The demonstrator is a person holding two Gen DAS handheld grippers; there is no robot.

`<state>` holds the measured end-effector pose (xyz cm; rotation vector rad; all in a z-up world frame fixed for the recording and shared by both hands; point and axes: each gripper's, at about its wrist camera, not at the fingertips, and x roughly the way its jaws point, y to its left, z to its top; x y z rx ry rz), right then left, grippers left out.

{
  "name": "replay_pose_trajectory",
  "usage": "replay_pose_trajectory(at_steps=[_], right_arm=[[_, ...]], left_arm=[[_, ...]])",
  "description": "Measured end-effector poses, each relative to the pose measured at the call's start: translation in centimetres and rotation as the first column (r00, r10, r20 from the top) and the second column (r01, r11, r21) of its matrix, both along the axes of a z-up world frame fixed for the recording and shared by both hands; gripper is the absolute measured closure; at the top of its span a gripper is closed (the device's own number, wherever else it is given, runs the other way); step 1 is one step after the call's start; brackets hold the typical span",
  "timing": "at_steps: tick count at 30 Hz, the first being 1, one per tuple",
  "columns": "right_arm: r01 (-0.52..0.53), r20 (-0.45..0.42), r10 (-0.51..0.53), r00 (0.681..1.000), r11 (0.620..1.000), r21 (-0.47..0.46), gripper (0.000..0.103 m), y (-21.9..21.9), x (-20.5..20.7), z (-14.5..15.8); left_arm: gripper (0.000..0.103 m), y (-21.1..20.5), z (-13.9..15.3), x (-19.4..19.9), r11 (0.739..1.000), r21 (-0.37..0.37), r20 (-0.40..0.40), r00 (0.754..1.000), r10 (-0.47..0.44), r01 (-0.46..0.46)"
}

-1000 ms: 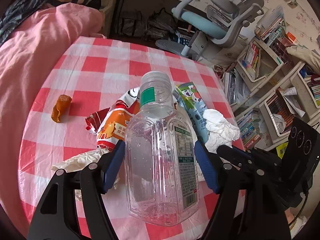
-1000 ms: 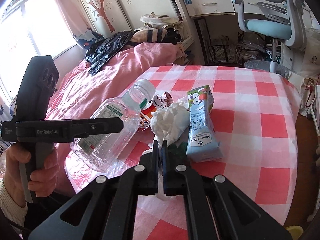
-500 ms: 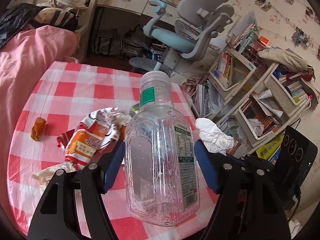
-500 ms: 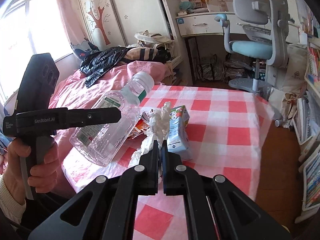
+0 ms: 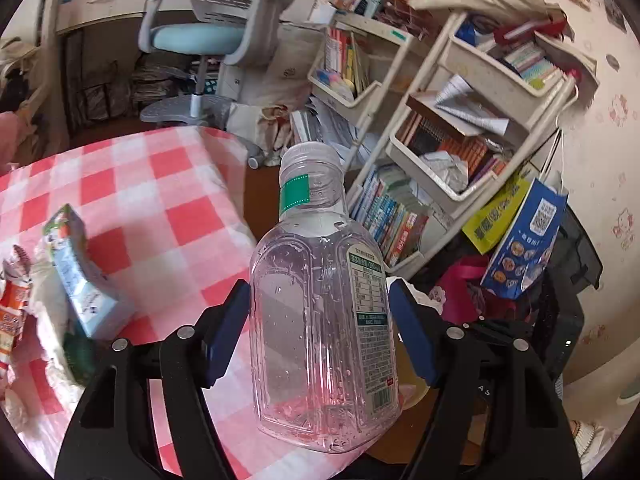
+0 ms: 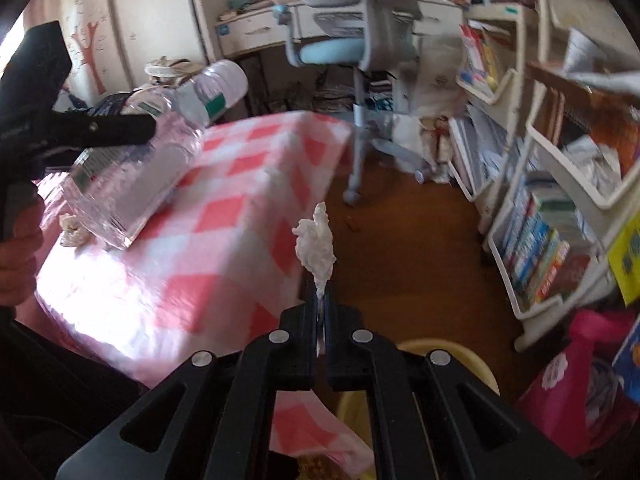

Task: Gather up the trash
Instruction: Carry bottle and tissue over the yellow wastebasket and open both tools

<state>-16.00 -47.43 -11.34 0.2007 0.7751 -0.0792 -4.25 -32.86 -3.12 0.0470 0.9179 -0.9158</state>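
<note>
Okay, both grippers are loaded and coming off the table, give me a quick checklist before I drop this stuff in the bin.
1. Left gripper grip on the plastic bottle: ok, blue pads press both sides.
2. Bottle cap on: ok, white cap seated.
3. Right gripper grip on the crumpled tissue: ok, though only its lower tail is pinched.
4. Yellow bin under the right gripper: ok, its rim shows just below the fingers.
5. Bin opening free: cannot tell, the gripper hides most of it.
6. Table trash all collected: not ok, the milk carton and snack wrapper lie on the checked tablecloth.
</note>
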Motion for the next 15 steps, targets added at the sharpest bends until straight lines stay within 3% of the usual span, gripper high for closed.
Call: replay_pose_trajectory(at_steps=[4,10,14,15], right_arm=[[0.097,-0.100,-0.091,0.991,0.994,0.053,0.099,-3.9,-1.6,-5.7],[0.142,-0.206,-0.114,0.972,0.982,0.127,0.095,-6.8,-2.9,-12.3],[0.186,-0.226,-0.149,0.963,0.970,0.155,0.049,-7.7,-4.3,-14.3],[0.196,-0.220,-0.160,0.962,0.969,0.154,0.048,-7.8,-4.7,-14.4]], left_arm=[[0.035,-5.3,-2.7,-1.4,0.994,0.063,-0.022,0.996,-0.091,0.092],[0.035,-12.0,-7.4,-3.8,0.965,0.143,-0.088,0.974,-0.207,0.218],[0.034,-16.2,-11.0,-5.2,0.936,0.212,-0.153,0.955,-0.253,0.282],[0.034,-17.0,-11.9,-5.5,0.928,0.230,-0.173,0.951,-0.257,0.293]])
